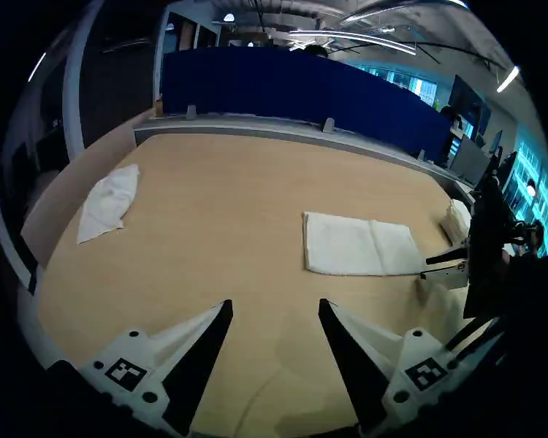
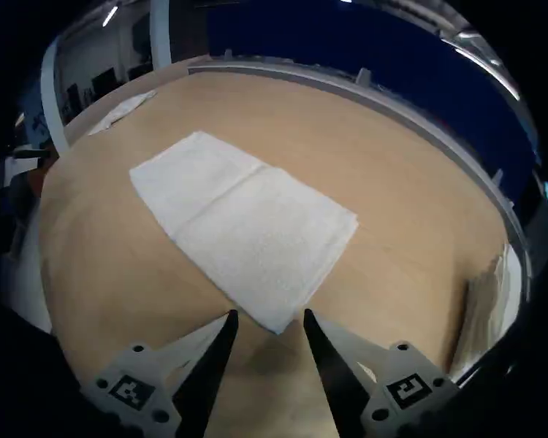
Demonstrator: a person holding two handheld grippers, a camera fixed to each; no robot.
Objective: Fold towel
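I get even light from ceiling strips (image 1: 354, 38), soft shadows on desk (image 1: 259, 190), heavy fisheye warp, dim edges.

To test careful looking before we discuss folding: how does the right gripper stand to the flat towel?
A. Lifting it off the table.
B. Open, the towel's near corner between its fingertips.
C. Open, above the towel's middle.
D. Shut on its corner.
B: in the right gripper view the right gripper is open, and the near corner of the towel, which lies flat on the table, sits in the gap between its fingertips.
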